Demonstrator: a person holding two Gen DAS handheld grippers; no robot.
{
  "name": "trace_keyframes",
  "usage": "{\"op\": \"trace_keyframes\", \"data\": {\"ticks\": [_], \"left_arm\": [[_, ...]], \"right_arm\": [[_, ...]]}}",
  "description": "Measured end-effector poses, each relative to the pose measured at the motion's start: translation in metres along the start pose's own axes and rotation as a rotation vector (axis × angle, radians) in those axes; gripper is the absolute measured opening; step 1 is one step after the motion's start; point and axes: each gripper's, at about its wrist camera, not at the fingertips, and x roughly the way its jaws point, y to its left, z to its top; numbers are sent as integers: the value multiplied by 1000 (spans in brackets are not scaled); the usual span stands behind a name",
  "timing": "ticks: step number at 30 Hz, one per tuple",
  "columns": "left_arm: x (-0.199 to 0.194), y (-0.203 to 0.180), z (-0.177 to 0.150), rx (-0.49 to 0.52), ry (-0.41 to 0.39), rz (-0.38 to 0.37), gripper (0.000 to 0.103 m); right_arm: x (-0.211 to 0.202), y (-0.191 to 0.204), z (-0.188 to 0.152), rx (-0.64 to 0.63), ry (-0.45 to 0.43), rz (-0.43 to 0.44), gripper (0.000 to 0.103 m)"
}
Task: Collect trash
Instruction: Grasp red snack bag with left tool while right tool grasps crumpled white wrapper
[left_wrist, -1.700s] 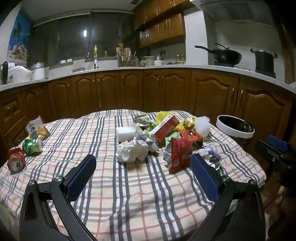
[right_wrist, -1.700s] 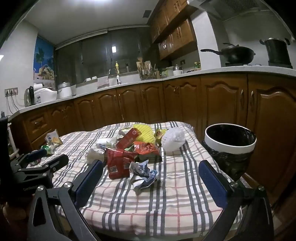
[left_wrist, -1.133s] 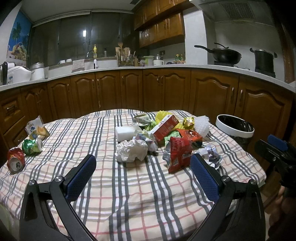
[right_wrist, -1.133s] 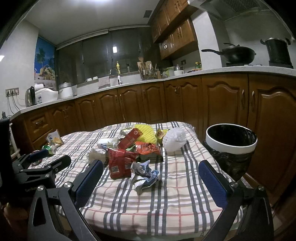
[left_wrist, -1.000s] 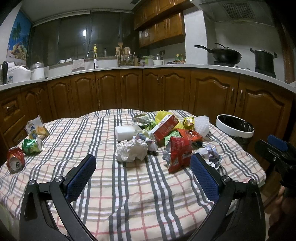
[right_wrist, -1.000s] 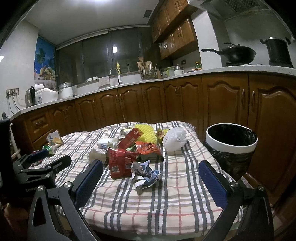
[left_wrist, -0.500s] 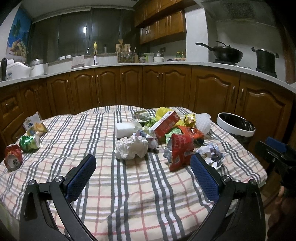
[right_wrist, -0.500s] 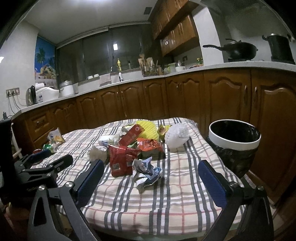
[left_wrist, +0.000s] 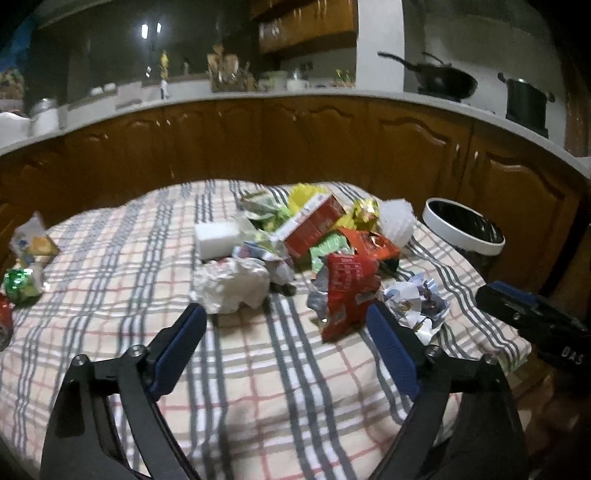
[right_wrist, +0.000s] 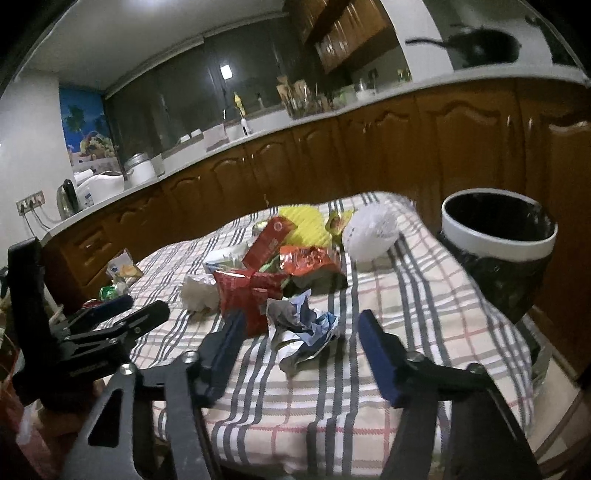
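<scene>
A pile of trash lies on the checked tablecloth (left_wrist: 258, 387): a crumpled white paper (left_wrist: 232, 282), a white block (left_wrist: 218, 238), a red carton (left_wrist: 314, 225), a red wrapper (left_wrist: 349, 288), a white foam net (left_wrist: 397, 221) and a crumpled printed paper (left_wrist: 417, 301). My left gripper (left_wrist: 286, 328) is open and empty, just short of the white paper and red wrapper. My right gripper (right_wrist: 301, 338) is open, its fingers on either side of the crumpled printed paper (right_wrist: 301, 328). A black-lined bin with a white rim (right_wrist: 498, 236) stands off the table's right edge.
At the table's left edge lie a green wrapper (left_wrist: 20, 282), a small snack pack (left_wrist: 33, 242) and a red can (left_wrist: 3, 314). Wooden cabinets and a counter with a wok (left_wrist: 439, 79) and a pot (left_wrist: 526, 99) run behind. The bin also shows in the left wrist view (left_wrist: 463, 232).
Both grippers have moved forward and down toward the pile. The right gripper has tilted and narrowed its opening around the crumpled printed paper. The trash has not moved.
</scene>
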Motion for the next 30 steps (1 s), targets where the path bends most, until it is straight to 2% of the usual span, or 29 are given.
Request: {"op": "trace_keyframes", "data": {"ticks": [2, 11, 14, 16, 17, 18, 19, 24, 30], "left_arm": [[10, -3, 3, 1, 32, -17, 83], [53, -15, 10, 10, 145, -70, 64], [66, -18, 11, 16, 175, -89, 56], [73, -19, 11, 20, 190, -102, 42], [77, -20, 11, 19, 201, -113, 37], [80, -20, 11, 15, 213, -128, 22], [83, -20, 10, 10, 224, -147, 17], [76, -20, 15, 1, 204, -188, 5], [61, -26, 29, 8, 168, -234, 4]], "right_arm": [[7, -1, 2, 47, -40, 59, 55], [43, -16, 6, 78, 120, 68, 54], [55, -22, 5, 86, 175, 66, 45], [62, -26, 3, 107, 202, 77, 29], [64, -28, 1, 114, 215, 79, 25], [67, -30, 0, 117, 225, 84, 21], [69, -33, -1, 119, 232, 93, 20], [61, -33, 3, 101, 211, 113, 17], [46, -39, 13, 98, 169, 109, 16]]}}
